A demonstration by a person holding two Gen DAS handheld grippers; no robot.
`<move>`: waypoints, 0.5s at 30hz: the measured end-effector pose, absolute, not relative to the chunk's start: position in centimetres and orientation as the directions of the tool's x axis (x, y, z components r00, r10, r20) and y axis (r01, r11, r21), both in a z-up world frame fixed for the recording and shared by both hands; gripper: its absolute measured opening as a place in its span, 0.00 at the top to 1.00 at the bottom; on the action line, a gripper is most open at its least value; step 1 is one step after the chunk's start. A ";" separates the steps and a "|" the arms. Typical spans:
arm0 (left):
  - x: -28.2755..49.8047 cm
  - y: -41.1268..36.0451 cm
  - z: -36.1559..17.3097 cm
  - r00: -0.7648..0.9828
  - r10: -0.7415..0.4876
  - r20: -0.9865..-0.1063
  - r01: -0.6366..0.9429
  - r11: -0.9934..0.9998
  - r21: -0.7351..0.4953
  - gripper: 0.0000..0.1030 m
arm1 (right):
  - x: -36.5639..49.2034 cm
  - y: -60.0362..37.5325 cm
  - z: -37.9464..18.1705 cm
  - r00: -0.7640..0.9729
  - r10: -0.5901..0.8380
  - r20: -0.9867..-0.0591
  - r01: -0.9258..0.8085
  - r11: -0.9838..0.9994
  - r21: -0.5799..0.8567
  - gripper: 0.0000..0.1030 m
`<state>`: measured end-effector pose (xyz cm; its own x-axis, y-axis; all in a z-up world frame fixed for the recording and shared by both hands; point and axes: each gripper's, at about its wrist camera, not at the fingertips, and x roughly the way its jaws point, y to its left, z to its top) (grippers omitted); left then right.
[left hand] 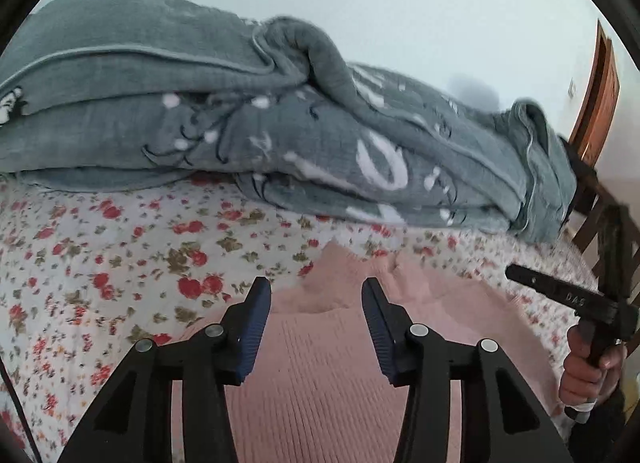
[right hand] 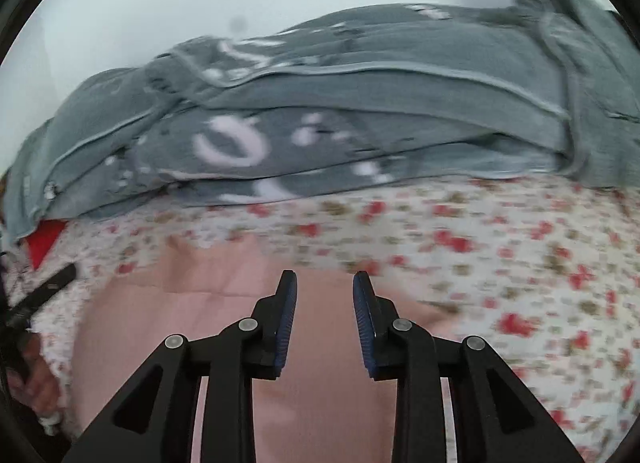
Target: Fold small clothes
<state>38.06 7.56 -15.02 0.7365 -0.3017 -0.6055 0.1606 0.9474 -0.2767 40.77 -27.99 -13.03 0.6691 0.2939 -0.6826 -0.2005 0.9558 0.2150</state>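
A small pink ribbed knit garment (left hand: 320,359) lies flat on the flowered bedsheet (left hand: 100,247). My left gripper (left hand: 316,291) hovers over its far part, open, with nothing between the blue pads. In the right wrist view the same pink garment (right hand: 208,303) fills the lower middle, and my right gripper (right hand: 325,283) stands open above it with an empty gap. The right gripper's black finger (left hand: 560,291) and the hand holding it show at the right edge of the left wrist view. The left gripper's finger (right hand: 48,291) shows at the left edge of the right wrist view.
A bulky grey blanket (left hand: 240,115) with white patterns is heaped across the back of the bed (right hand: 360,111). A red cloth corner (right hand: 44,241) peeks out under it. A wooden chair and door frame (left hand: 596,103) stand at the right, with a pale wall behind.
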 end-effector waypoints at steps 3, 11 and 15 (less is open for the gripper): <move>39.2 7.9 -18.4 0.690 -0.257 -0.676 0.110 0.961 -0.253 0.56 | 41.4 -26.2 -15.7 0.672 0.256 -0.695 -0.219 0.965 0.144 0.72; 40.1 8.7 -20.3 0.640 -0.319 -0.699 0.092 0.935 -0.343 0.53 | 43.0 -27.3 -19.0 0.628 0.146 -0.764 -0.102 0.989 0.105 0.86; 40.0 8.2 -20.4 0.642 -0.292 -0.709 0.091 0.947 -0.308 0.53 | 42.7 -26.6 -19.1 0.637 0.110 -0.763 -0.107 0.993 0.054 0.86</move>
